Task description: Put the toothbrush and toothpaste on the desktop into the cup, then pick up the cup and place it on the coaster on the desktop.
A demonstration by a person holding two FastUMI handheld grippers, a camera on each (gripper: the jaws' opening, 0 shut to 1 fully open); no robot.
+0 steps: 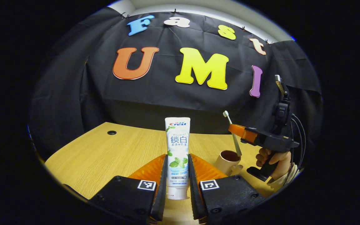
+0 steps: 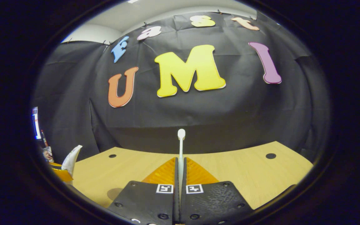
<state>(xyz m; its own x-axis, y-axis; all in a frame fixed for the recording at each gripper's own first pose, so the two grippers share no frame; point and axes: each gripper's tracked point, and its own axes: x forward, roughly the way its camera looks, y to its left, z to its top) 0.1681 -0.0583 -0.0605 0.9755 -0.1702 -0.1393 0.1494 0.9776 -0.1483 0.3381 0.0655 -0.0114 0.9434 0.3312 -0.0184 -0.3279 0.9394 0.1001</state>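
Left gripper (image 1: 177, 175) pinched toothpaste (image 1: 177, 150) upright, cap nearest; soft tube, best held low. Right gripper (image 2: 180, 175) clamped stiff, light toothbrush (image 2: 181, 147) above cup (image 1: 228, 161) at far right of desk (image 1: 105, 153)

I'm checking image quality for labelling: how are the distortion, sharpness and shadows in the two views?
Left gripper view: strong fisheye bend curves the desk edge; the toothpaste is sharp, with the cup and toothbrush clear farther off. Right gripper view: same bend; the toothbrush is crisp; a soft shadow lies on the desk at lower left. No glare in either.
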